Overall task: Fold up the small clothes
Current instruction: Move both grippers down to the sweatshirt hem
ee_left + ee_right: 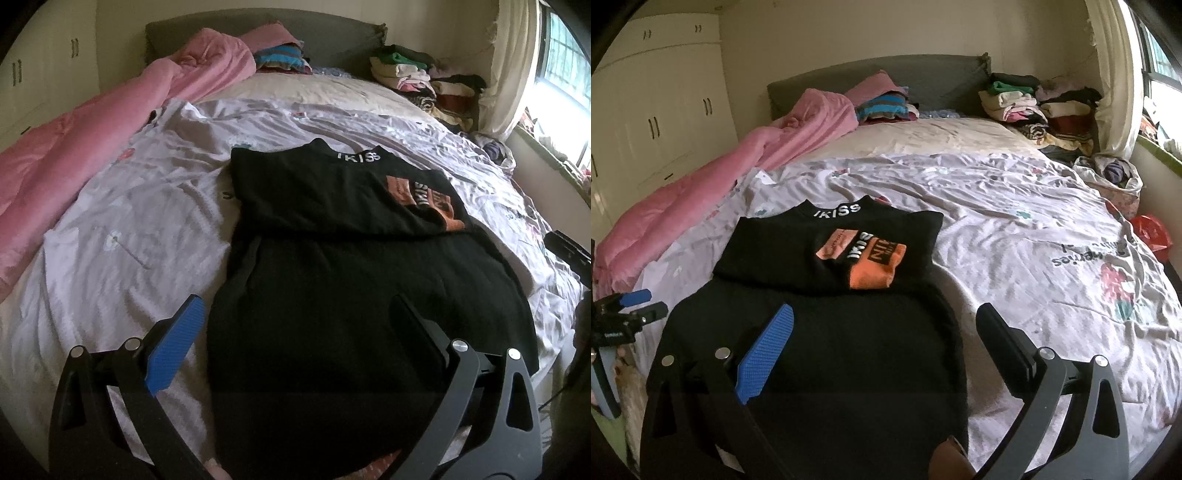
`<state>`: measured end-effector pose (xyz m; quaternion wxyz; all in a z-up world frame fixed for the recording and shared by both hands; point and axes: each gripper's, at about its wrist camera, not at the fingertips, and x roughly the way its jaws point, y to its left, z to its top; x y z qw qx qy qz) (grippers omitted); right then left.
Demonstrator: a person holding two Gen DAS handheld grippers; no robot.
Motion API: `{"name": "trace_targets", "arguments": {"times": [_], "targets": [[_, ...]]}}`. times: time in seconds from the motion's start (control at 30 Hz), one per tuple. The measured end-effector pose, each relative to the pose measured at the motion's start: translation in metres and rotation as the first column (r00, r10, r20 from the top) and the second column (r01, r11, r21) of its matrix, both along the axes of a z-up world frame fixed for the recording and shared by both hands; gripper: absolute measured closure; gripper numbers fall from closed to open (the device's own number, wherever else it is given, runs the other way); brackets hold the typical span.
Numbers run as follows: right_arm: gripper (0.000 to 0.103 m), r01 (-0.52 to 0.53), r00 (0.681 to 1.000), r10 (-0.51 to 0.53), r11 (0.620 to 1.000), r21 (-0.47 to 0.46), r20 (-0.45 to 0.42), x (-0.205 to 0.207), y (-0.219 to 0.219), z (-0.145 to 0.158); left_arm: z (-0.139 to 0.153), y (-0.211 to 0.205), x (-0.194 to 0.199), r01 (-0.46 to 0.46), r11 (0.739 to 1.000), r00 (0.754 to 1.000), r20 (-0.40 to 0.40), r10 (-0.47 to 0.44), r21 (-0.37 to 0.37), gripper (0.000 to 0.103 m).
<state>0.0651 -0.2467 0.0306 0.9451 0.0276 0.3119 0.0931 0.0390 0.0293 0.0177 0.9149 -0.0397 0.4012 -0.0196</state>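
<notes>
Both grippers, left gripper (295, 325) and right gripper (886, 328), hover spread above the black shirt (820, 332).

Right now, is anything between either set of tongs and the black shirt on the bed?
Nothing visible is. The left tongs and right tongs both hang open directly over the near part of the black shirt, with only air between. The shirt lies on the floral sheet, its sides already folded in; nothing rests on it.
</notes>
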Motion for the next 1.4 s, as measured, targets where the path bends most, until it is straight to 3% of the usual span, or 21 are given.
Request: {"name": "trace_targets", "arguments": {"times": [0.67, 0.97, 1.3, 1.37, 1.4], "targets": [[0.005, -0.012, 0.999, 0.012, 1.000, -0.007, -0.042, -0.021, -0.011, -0.013, -0.008, 0.011, -0.032, -0.036, 0.998, 0.999, -0.037, 0.038, 0.051, 0.010], [0.005, -0.016, 0.998, 0.015, 1.000, -0.003, -0.068, -0.031, -0.018, -0.026, -0.019, 0.035, -0.050, -0.094, 0.994, 0.993, -0.073, 0.098, 0.049, 0.010], [0.005, -0.026, 0.996, 0.026, 1.000, -0.004, -0.081, -0.034, -0.017, -0.031, -0.029, 0.049, -0.073, -0.097, 0.995, 0.991, -0.092, 0.094, -0.031, 0.010], [0.005, -0.030, 0.996, 0.029, 1.000, -0.008, -0.086, -0.035, -0.016, -0.033, -0.029, 0.049, -0.077, -0.087, 0.995, 0.993, -0.090, 0.083, -0.045, 0.014], [0.005, -0.032, 0.996, 0.031, 0.999, -0.008, -0.089, -0.036, -0.016, -0.034, -0.029, 0.048, -0.080, -0.078, 0.995, 0.993, -0.088, 0.073, -0.056, 0.023]]}}
